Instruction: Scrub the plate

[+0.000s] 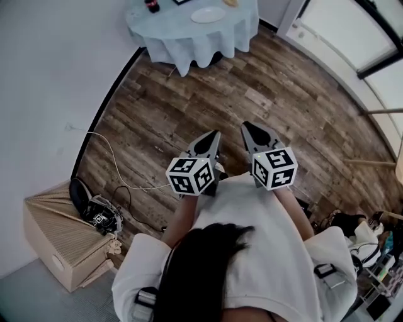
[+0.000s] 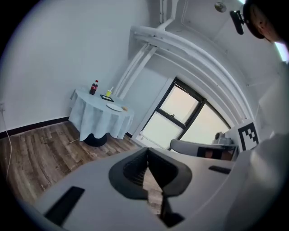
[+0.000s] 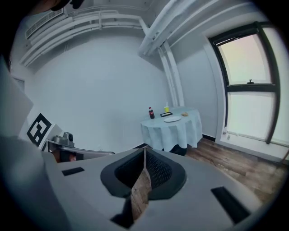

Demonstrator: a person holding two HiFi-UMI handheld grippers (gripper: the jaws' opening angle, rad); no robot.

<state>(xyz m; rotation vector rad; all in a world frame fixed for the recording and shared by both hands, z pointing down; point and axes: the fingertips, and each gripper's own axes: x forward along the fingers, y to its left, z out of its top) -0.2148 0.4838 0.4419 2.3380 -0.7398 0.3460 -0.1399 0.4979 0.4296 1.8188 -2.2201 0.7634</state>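
While our left gripper (image 1: 215, 134) and right gripper (image 1: 247, 126) hang closed on nothing, the plate (image 1: 208, 15) sits well apart at twelve o'clock, on the table (image 1: 189, 41)

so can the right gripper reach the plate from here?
Probably not: the plate sits on the table across the room, far beyond the right gripper. Only wood floor lies between, so walking up looks free.
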